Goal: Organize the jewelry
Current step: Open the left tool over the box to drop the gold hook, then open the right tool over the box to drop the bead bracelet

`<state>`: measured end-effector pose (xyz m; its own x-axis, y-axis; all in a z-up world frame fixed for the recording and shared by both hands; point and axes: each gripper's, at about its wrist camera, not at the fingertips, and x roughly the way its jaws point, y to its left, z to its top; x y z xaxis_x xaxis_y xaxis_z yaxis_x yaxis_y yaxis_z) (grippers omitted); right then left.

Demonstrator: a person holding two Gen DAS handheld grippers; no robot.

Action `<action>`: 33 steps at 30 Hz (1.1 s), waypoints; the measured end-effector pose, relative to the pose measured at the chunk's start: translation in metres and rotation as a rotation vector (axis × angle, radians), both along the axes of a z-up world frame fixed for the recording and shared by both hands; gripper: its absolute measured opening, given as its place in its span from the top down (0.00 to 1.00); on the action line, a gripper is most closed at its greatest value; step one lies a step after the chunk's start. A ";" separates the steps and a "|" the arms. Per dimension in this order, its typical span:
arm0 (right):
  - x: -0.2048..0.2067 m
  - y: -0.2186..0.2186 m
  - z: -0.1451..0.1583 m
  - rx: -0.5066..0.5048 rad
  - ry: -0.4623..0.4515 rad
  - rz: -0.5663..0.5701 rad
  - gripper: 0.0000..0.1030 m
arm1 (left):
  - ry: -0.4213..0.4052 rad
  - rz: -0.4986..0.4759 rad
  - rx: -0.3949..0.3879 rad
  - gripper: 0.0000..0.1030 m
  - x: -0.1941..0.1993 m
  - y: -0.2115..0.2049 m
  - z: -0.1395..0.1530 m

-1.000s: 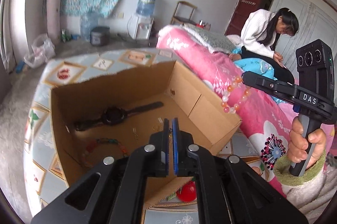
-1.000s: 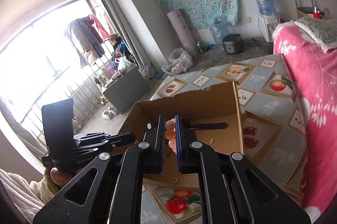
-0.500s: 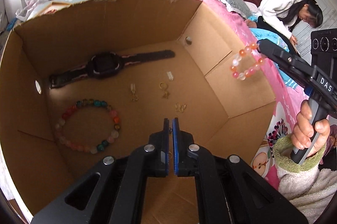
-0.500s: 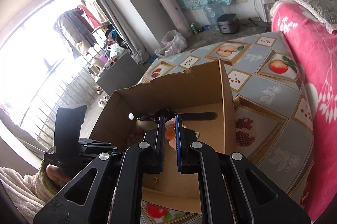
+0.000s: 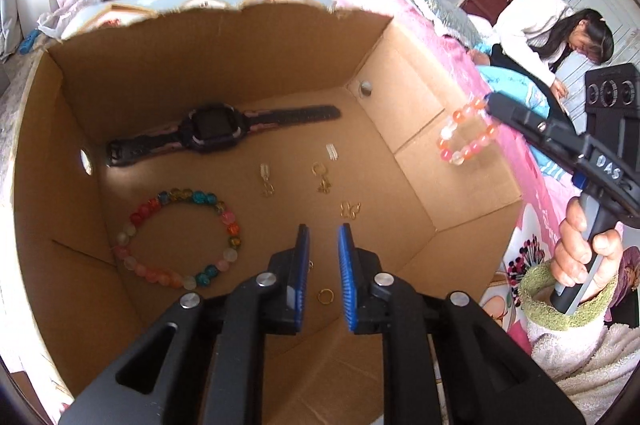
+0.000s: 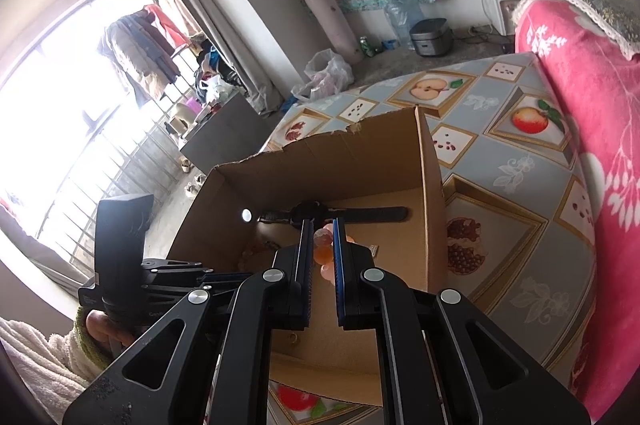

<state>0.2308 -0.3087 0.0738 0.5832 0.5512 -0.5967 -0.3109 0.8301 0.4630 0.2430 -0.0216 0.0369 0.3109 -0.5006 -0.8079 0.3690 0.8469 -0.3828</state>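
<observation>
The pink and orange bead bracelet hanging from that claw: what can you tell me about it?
The bracelet is a small loop of round, glossy beads, translucent like glass, in orange, pink and milky white. It dangles in the air from the tip of the right claw, which is shut on its upper part, above the right wall of the cardboard box. Nothing else touches it.

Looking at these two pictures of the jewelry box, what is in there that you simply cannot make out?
- Small gold pieces on the cardboard box floor, left wrist view: too small to name.
- Orange-pink bracelet, right wrist view: mostly hidden between the right gripper fingers.
- Multicolored bracelet: in the right wrist view, almost wholly behind the gripper.
- Box's near wall, left wrist view: hidden behind the left gripper, whose jaws are opening.
</observation>
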 end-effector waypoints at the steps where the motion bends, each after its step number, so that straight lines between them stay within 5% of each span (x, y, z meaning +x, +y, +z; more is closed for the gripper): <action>1: 0.001 0.001 0.000 0.000 0.009 0.007 0.93 | -0.023 0.009 -0.007 0.86 -0.003 0.004 0.004; 6: 0.010 0.010 -0.003 -0.009 0.076 0.060 0.93 | -0.135 0.066 -0.029 0.77 -0.017 0.022 0.025; 14: 0.044 0.067 -0.021 -0.030 0.304 0.245 0.93 | -0.323 0.162 -0.037 0.58 -0.044 0.059 0.057; 22: 0.056 0.097 -0.046 -0.158 0.489 0.257 0.88 | -0.360 0.193 -0.041 0.54 -0.056 0.086 0.055; 28: 0.036 0.065 -0.027 -0.146 0.458 0.143 0.86 | -0.352 0.196 -0.071 0.54 -0.061 0.101 0.047; 33: 0.001 0.041 0.012 -0.128 0.307 0.032 0.65 | -0.356 0.190 -0.068 0.51 -0.065 0.104 0.045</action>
